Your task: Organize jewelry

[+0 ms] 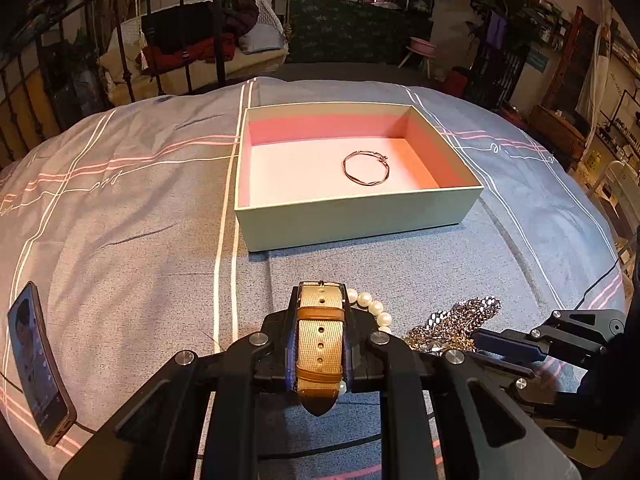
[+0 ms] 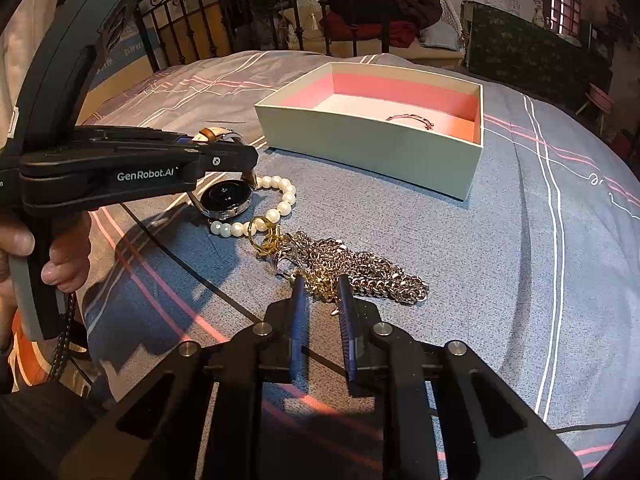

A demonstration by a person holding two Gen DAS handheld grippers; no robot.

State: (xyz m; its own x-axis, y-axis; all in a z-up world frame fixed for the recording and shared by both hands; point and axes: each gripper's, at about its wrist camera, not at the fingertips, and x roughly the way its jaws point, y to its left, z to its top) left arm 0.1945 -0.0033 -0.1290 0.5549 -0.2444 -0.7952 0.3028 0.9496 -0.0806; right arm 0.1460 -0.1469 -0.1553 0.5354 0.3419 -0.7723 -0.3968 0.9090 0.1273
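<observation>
My left gripper (image 1: 320, 308) is shut on the tan watch strap (image 1: 320, 340), which runs up between its pads. In the right wrist view the left gripper (image 2: 240, 160) hangs over the watch face (image 2: 226, 200), which lies on the bedspread beside a pearl bracelet (image 2: 280, 200). My right gripper (image 2: 321, 290) reaches into a heap of silver chain (image 2: 372, 276), its tips closed on a gold chain (image 2: 320, 280). Beyond stands an open pale box (image 1: 360, 220) with a pink lining and a thin bracelet (image 1: 366, 168) inside.
A phone (image 1: 38, 364) with a cable lies on the bedspread at the far left. A hand (image 2: 60, 260) holds the left gripper's handle. A black metal bed rail (image 2: 248, 12) runs behind the bed, with furniture and shelves beyond.
</observation>
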